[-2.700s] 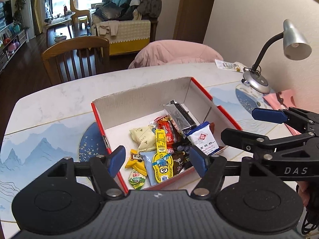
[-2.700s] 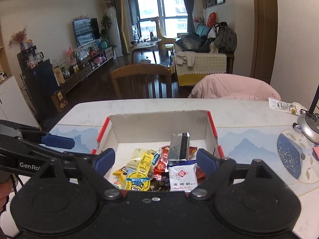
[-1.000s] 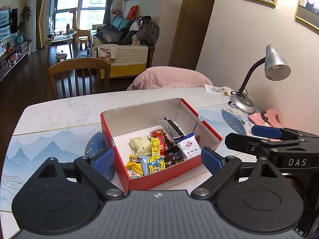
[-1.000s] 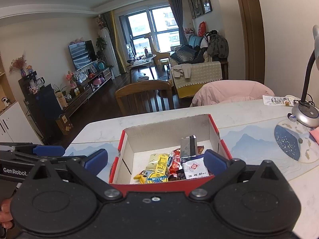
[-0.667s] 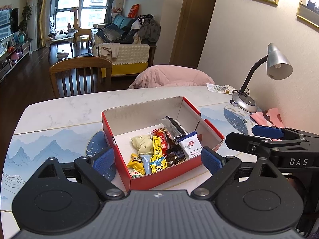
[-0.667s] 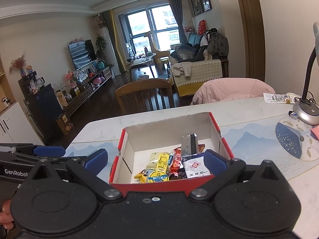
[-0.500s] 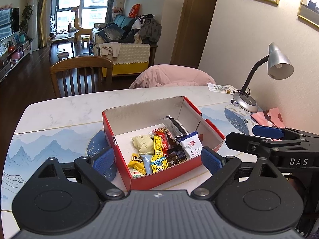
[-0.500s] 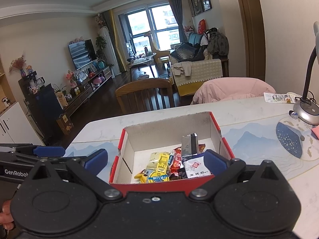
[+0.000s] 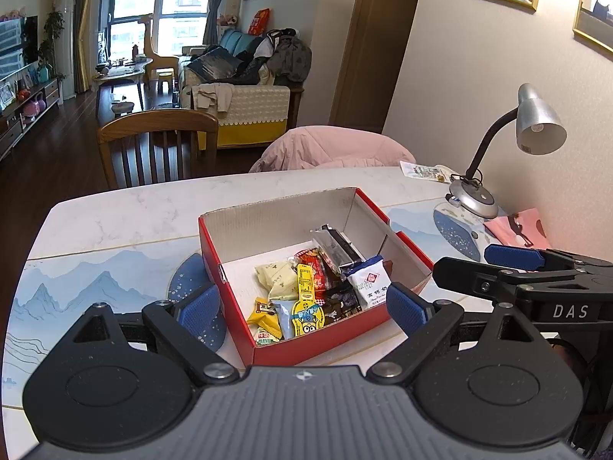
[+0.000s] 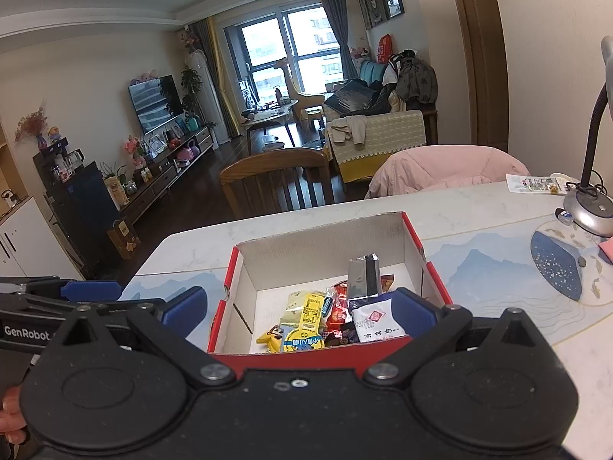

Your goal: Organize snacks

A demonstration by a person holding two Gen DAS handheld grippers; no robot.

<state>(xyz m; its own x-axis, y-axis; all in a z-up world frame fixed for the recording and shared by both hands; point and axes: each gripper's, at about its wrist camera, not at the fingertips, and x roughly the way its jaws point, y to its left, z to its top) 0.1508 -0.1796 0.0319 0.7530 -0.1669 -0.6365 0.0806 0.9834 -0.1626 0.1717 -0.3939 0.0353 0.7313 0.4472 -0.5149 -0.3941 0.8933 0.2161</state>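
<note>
Currently both claws wide open, holding nothing: left gripper (image 9: 304, 308) and right gripper (image 10: 300, 308) hover near the red box (image 9: 325, 347) on the table (image 9: 115, 222). Snacks (image 9: 318, 291) sit piled inside the box.

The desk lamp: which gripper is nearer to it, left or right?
Right. The right gripper is beside the box, on the lamp side; the left gripper is across the box.
</note>
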